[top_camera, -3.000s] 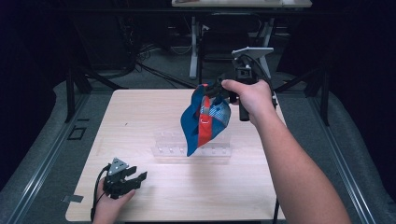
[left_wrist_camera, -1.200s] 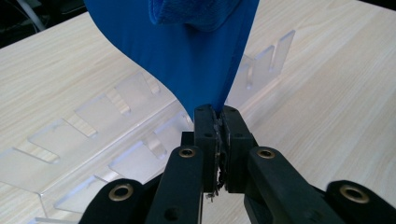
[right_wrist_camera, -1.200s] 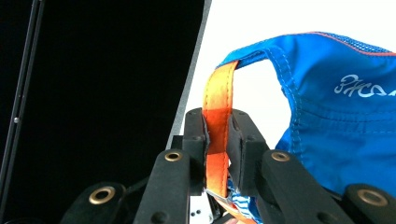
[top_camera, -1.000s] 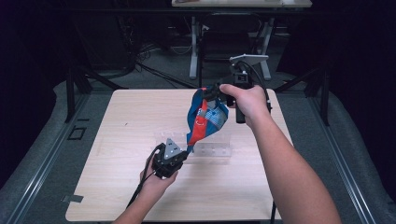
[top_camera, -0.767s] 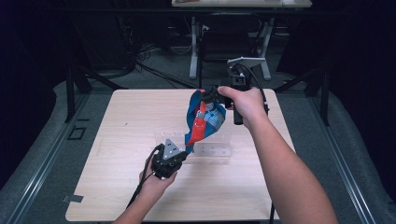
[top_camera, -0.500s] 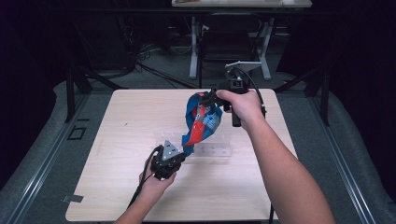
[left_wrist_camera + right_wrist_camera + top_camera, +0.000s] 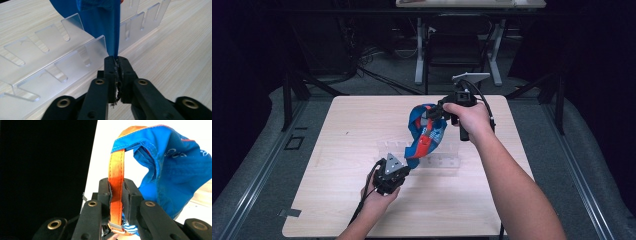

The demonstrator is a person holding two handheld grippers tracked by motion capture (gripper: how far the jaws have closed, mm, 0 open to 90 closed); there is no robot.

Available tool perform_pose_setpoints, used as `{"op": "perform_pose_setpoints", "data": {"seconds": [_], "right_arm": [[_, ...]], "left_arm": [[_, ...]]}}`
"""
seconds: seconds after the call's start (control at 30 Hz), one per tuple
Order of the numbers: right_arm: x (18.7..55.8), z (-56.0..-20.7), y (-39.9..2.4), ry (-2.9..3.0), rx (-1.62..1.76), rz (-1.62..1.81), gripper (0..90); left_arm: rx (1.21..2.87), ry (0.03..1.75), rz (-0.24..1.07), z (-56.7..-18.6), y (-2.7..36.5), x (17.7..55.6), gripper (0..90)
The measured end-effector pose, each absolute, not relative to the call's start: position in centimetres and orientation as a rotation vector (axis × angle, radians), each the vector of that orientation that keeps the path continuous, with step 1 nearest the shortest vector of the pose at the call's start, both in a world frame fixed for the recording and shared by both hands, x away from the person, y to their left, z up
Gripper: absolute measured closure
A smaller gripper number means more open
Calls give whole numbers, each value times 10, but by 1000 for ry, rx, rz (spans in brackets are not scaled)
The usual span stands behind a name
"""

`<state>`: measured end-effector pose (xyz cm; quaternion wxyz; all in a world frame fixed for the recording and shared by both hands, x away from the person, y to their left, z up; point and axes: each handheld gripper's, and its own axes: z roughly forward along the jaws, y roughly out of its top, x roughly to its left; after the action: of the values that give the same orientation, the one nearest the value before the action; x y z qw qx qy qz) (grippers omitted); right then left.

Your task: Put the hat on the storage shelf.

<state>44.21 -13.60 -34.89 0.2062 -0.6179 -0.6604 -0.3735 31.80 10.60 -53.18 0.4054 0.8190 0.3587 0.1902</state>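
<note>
Above the pale wooden counter (image 7: 337,150), the right hand-held gripper (image 7: 438,111) clamps the orange strap (image 7: 116,195) of a blue fabric bag (image 7: 424,132) while the left hand-held gripper (image 7: 404,166) pinches its lower edge beside a clear acrylic slotted rack (image 7: 447,161), apparently mid-task.

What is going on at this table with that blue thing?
A person is holding up a small blue cloth bag between two hand-held tongs. The right tongs, raised above the table, are clamped on the bag's orange strap. The left tongs, low near the table, pinch the bag's bottom edge, so it hangs stretched between them. Beneath it sits a clear plastic slotted rack.
</note>
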Motion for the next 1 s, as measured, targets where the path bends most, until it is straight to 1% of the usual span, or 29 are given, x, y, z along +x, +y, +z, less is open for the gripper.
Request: {"op": "perform_pose_setpoints", "data": {"seconds": [0.37, 0.67, 0.73, 0.8, 1.0], "right_arm": [[441, -351, -138, -1859, -1737, -1019, 781], [439, -351, -144, -1858, -1761, -1015, 777], [439, -351, -147, -1851, -1768, -1028, 768], [437, -350, -151, -1842, -1763, -1029, 737], [433, -346, -164, -1855, -1801, -1047, 709]], "left_arm": [[2030, 950, 486, -529, 124, 316, 714], [2008, 986, 473, -525, 137, 314, 640], [1998, 993, 475, -524, 140, 313, 619], [1985, 1006, 477, -523, 143, 313, 607], [1957, 1027, 471, -522, 150, 312, 570]]}}
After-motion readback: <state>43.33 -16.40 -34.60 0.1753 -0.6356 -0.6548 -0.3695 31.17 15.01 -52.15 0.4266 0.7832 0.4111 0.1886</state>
